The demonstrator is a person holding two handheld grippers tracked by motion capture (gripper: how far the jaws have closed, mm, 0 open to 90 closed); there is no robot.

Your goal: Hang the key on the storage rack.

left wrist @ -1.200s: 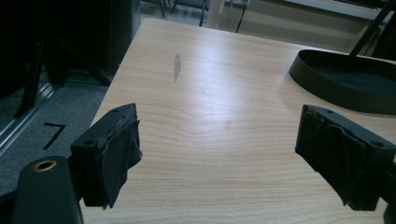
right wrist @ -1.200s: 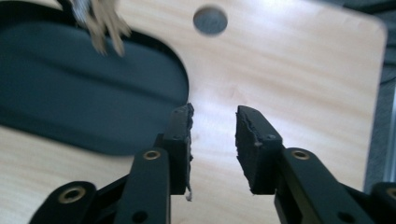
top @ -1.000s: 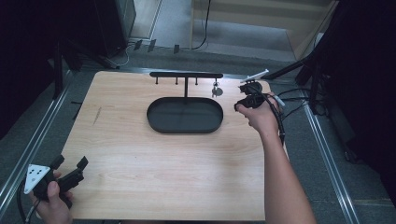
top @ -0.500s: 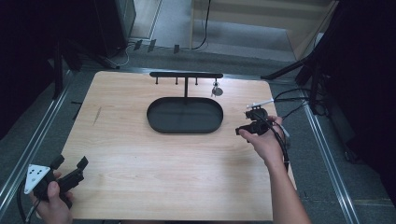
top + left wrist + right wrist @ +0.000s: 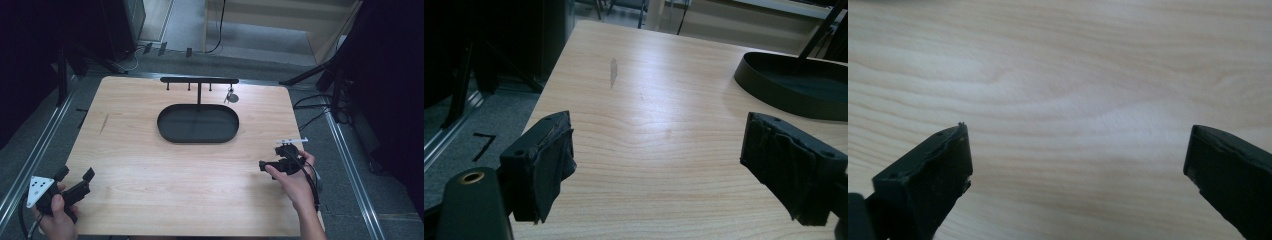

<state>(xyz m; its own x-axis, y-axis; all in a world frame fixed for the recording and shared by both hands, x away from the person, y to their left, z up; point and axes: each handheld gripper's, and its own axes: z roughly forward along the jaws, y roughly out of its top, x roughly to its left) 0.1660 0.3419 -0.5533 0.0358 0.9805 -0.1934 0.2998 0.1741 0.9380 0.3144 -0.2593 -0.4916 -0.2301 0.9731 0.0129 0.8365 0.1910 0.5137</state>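
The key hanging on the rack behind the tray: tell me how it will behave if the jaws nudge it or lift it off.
The key hangs from a peg at the right end of the rack, so a nudge would probably set it swinging. It looks small and thin, likely light and stiff. Being so flat, it may be awkward to pinch.

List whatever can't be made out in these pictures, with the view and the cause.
- Small item hanging on the rack, a key or tag: too small in the high view to identify.
- Black tray: cut off by the right edge in the left gripper view.
- Right gripper: partly covered by the hand in the high view.
- Left gripper: its cable runs off the bottom edge in the high view.
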